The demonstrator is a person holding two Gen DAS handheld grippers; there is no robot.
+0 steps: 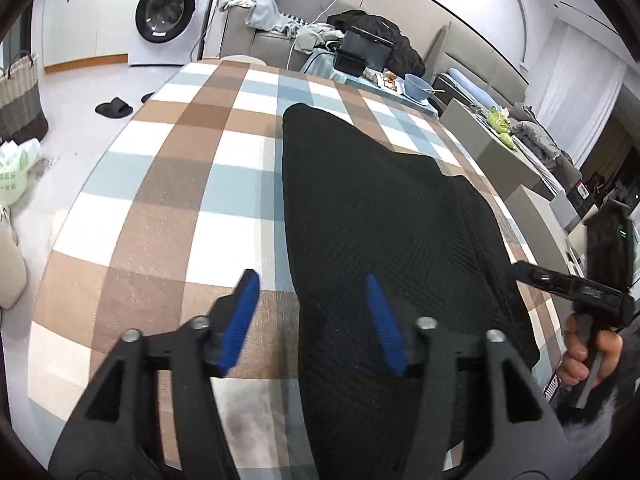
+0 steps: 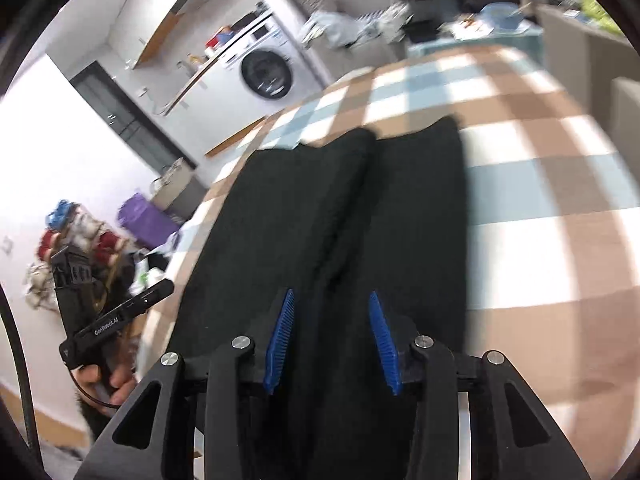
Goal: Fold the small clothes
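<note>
Now both tongs, left (image 1: 312,324) and right (image 2: 332,340), hang apart and empty over the black knitted garment (image 1: 380,208) lying on the checked surface (image 1: 168,184); I'd grip matching corners before folding.

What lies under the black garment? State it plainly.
The black garment lies on the checked tablecloth, which shows all round it. Whatever the garment covers, beyond more of that cloth, cannot be seen. Its own lower layers are hidden too.

"GenRobot.AI", slightly blurred, on the left tool's (image 2: 120,322) black bar; nothing else legible.
</note>
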